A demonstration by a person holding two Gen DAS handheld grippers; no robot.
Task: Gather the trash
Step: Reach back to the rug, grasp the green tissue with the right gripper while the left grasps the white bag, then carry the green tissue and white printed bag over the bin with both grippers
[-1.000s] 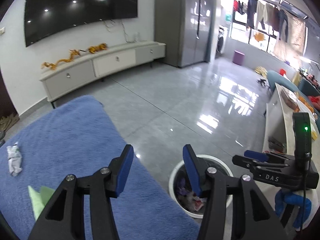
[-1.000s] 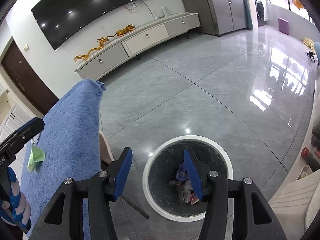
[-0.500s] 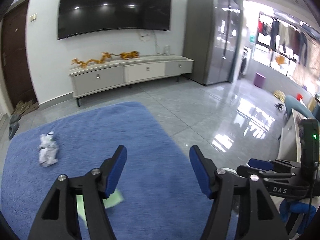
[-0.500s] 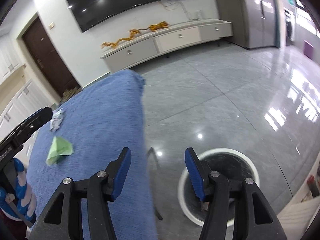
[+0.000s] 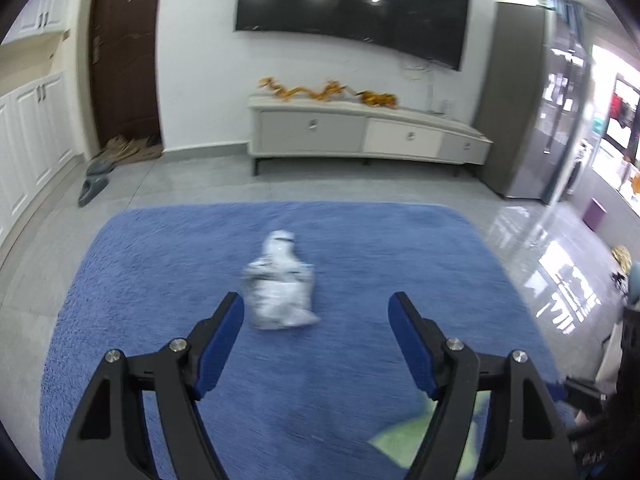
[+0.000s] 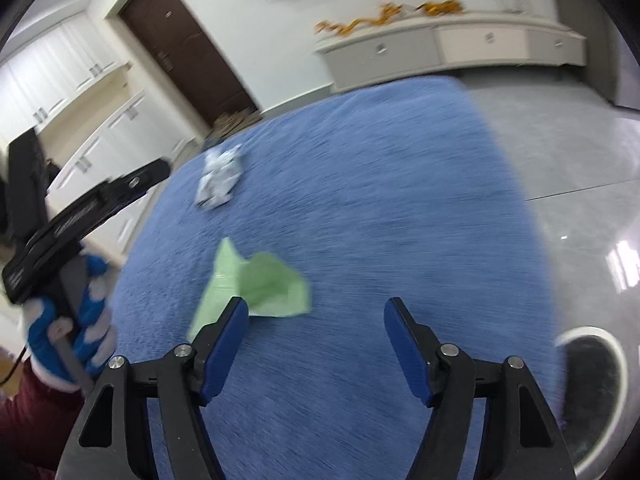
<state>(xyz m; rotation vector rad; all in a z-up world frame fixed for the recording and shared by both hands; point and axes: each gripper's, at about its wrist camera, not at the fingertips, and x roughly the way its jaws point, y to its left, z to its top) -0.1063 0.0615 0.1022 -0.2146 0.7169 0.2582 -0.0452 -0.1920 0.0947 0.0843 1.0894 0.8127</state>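
A crumpled white wrapper (image 5: 280,286) lies on the blue rug (image 5: 160,264), just ahead of my open, empty left gripper (image 5: 316,320). It also shows in the right wrist view (image 6: 220,180), farther off. A crumpled green paper (image 6: 260,284) lies on the rug (image 6: 380,208) just ahead and left of my open, empty right gripper (image 6: 316,322); a corner of the paper shows in the left wrist view (image 5: 404,440), partly hidden behind the right finger. The trash bin (image 6: 596,384), white-rimmed and dark inside, stands at the rug's right edge.
A TV cabinet (image 5: 360,136) stands against the far wall under a wall TV (image 5: 352,8). A brown door (image 5: 124,52) and slippers (image 5: 94,184) are at the left, a grey fridge (image 5: 520,100) at the right. Glossy grey tiles (image 6: 580,160) surround the rug.
Both grippers swung left, away from the bin and over the rug. The white wrapper now sits near the left gripper, the green paper near the right one. Both stay open.
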